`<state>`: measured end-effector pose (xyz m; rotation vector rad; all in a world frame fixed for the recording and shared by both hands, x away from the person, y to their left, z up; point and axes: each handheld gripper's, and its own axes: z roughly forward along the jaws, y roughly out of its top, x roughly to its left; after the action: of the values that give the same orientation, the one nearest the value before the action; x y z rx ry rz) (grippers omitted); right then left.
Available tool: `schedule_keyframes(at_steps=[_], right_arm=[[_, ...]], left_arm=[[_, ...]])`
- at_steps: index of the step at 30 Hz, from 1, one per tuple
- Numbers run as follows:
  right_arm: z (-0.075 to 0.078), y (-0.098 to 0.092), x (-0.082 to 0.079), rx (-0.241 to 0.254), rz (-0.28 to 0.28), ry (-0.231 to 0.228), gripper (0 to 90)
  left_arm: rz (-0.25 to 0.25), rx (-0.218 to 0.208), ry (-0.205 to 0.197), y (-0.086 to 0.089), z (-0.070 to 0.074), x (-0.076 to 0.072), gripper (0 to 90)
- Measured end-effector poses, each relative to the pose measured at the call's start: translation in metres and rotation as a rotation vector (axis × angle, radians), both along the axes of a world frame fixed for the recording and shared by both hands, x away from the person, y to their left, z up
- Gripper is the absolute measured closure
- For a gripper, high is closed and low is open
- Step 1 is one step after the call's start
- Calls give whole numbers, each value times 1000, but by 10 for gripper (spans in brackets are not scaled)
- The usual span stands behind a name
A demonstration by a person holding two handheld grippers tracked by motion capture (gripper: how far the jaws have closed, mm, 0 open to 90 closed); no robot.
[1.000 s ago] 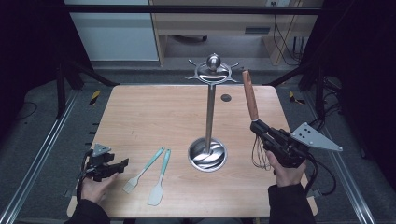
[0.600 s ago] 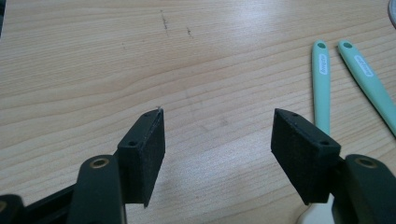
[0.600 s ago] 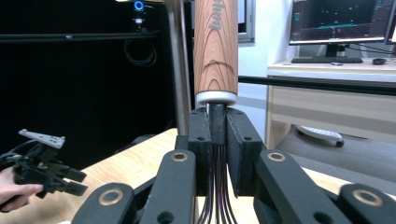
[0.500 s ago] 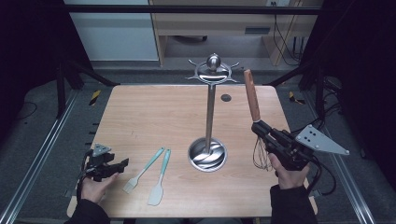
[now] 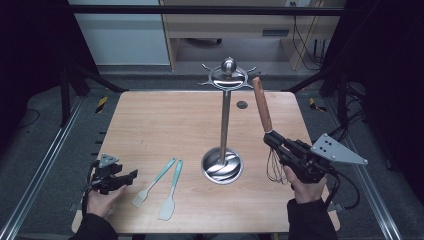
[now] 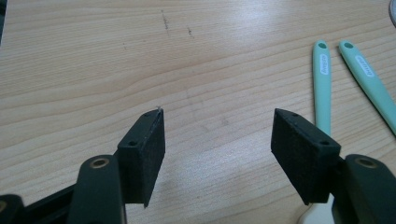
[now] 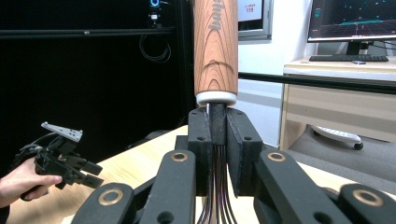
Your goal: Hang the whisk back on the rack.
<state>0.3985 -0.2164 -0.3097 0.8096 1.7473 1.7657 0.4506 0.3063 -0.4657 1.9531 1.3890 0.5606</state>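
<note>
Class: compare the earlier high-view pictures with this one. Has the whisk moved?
No. The whisk, clamped in the right gripper, keeps its place beside the steel stand, handle up.

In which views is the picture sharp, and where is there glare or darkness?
High view: dark surroundings, lit table, glare on the steel stand base. Left gripper view: wood grain sharp, even light. Right gripper view: whisk handle sharp, held in the right tongs; background dark at left.

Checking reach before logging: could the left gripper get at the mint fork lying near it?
Probably yes. The left gripper rests open and empty, and bare table lies between it and the mint fork. The right gripper holds the whisk well aside.
</note>
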Motion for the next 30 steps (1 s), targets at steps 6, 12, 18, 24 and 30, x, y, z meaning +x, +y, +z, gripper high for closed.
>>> schedule_keyframes(at_steps=[6,12,18,24,30], right_arm=[[-4,4,5,-4,14,17,810],[-8,9,10,-7,32,25,810],[-13,10,15,-6,44,32,808],[-16,12,20,-4,60,35,808],[-19,17,27,-14,64,42,806]], left_arm=[[0,-1,-1,0,0,0,350],[0,0,0,0,0,0,350],[0,0,0,0,0,0,349],[-1,2,1,-1,-1,1,350],[-2,3,1,-1,0,0,349]])
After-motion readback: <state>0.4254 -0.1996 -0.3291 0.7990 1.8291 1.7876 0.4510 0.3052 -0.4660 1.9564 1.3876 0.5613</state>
